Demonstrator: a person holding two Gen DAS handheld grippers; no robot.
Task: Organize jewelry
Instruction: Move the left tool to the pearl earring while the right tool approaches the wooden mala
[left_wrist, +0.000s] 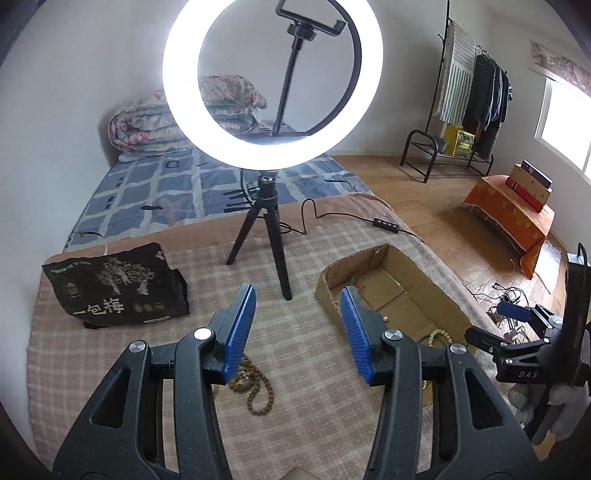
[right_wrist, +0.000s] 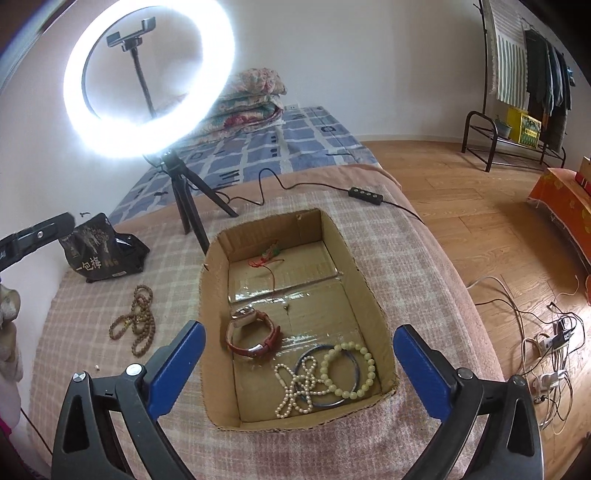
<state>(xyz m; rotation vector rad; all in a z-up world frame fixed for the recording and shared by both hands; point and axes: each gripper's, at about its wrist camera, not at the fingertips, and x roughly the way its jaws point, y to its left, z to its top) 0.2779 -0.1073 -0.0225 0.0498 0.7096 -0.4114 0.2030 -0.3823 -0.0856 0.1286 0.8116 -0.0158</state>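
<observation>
The wooden bead string (left_wrist: 255, 384) lies just below the left gripper (left_wrist: 297, 332), whose jaws stand parted and empty. The right gripper (right_wrist: 297, 365) gapes wide over the cardboard box (right_wrist: 218, 280) on a checked blanket (right_wrist: 92, 369).

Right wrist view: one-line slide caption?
Open right tool above cardboard box holding watch and pearls.

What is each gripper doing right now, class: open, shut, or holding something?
Left gripper: open, holding nothing, above the wooden bead necklace.
Right gripper: wide open, empty, over the cardboard box.

Left gripper (left_wrist: 297, 332) and right gripper (right_wrist: 299, 363) both gape empty, angled downward
</observation>
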